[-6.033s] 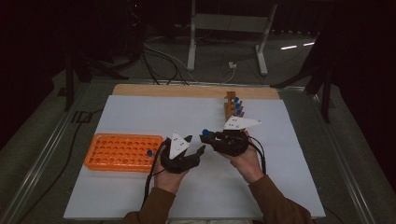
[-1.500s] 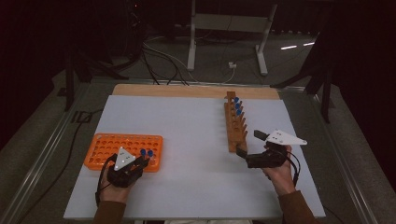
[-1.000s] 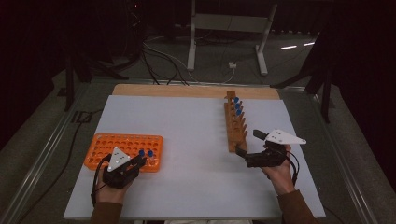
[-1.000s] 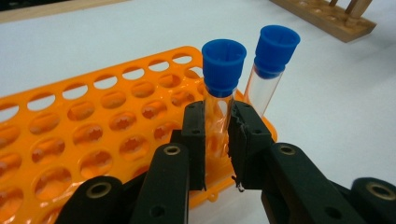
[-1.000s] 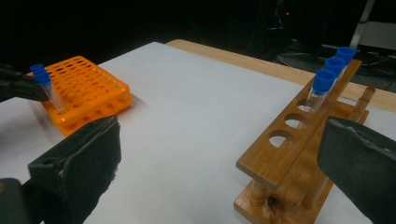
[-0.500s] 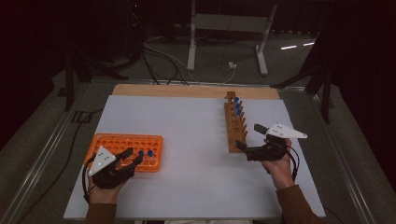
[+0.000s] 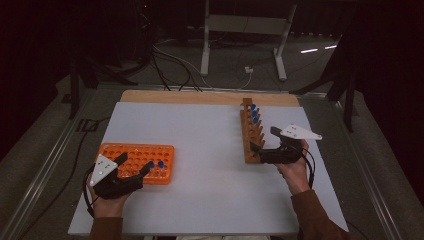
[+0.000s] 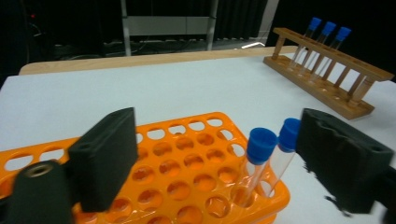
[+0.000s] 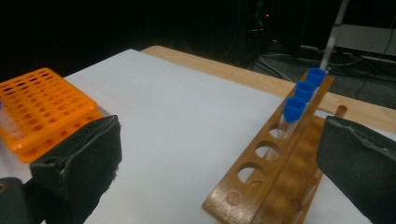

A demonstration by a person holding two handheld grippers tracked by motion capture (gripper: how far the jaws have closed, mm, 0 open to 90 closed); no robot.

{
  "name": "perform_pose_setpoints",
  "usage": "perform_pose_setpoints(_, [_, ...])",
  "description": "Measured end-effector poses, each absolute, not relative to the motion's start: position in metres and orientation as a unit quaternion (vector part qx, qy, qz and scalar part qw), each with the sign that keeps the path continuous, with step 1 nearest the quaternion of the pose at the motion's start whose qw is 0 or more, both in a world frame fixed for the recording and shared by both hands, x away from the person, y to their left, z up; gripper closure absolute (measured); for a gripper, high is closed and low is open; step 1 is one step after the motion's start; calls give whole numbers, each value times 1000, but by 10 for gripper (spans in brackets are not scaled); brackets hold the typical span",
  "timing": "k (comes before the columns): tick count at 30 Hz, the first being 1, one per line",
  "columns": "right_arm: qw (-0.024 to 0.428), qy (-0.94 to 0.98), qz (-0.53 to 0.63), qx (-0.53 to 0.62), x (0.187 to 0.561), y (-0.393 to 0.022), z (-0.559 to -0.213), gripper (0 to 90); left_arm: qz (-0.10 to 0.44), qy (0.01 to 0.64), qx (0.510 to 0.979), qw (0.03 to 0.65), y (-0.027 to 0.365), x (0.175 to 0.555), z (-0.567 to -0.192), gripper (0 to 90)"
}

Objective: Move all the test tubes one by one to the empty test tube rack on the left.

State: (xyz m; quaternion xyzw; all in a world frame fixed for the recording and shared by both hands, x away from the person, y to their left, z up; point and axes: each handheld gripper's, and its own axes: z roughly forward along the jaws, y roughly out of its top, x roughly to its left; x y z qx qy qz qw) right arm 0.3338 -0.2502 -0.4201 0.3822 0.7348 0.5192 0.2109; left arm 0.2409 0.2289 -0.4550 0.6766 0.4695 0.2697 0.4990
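While both tongs gape wide and empty, the right gripper (image 7: 261, 144) sits nearest the upright capped tubes (image 7: 254, 113) in the wooden rack (image 7: 248, 140); the left gripper (image 7: 135, 166) hovers by the orange rack (image 7: 135, 155).

Two racks stood on the table (image 7: 210, 150): one orange rack (image 7: 137, 160) and one wooden rack (image 7: 250, 131). The orange one held two blue-capped tubes (image 8: 256, 161), side by side at one corner. The wooden one held three capped tubes (image 9: 295, 112) in a row at its far end, with three empty holes (image 9: 261, 161) showing nearer in the right gripper view. That made five tubes in all. Two grippers were there, a left gripper (image 7: 134, 167) and a right gripper (image 7: 262, 140), one per hand.
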Motion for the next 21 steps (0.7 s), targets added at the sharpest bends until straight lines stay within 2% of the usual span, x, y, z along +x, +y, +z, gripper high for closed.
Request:
perform_pose_setpoints(4, [224,729,506,403,343,-251,-418,32,274,479,675,490,228,241,-456,10])
perform_pose_setpoints(11, [233,723,491,426,361,-253,-418,59,278,481,670,493,229,240,-457,7])
perform_pose_setpoints(15, [220,727,482,437,374,-252,-426,77,273,484,668,495,231,238,-459,8])
perform_pose_setpoints(21, [206,730,470,451,391,-250,-440,191,272,484,670,494,230,238,-460,8])
